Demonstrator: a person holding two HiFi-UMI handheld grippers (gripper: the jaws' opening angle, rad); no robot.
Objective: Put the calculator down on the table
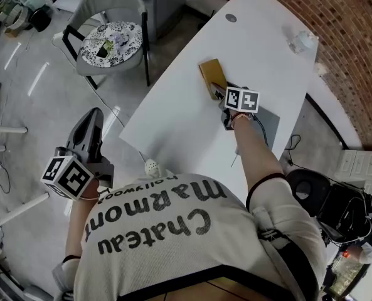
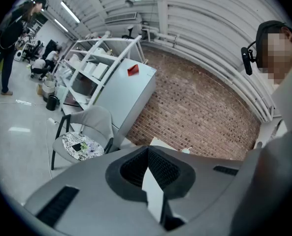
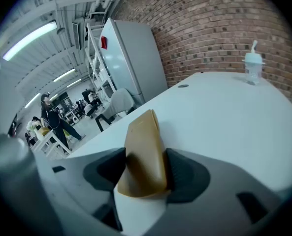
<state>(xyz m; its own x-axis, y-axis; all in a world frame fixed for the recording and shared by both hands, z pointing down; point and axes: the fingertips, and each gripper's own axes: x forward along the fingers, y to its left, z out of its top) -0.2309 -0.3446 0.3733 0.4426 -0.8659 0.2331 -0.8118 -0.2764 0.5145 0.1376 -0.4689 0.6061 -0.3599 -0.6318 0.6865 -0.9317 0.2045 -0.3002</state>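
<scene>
Release step: right tongs (image 3: 146, 170) spread around flat tan calculator (image 3: 143, 144) resting on white surface (image 3: 224, 117). Next: pull straight back without nudging it. Left tongs (image 2: 148, 156) pressed together, empty.

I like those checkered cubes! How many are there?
2. One cube sits on the left tool, held over the floor; the other cube on the right tool over the white table, by the calculator.
</scene>
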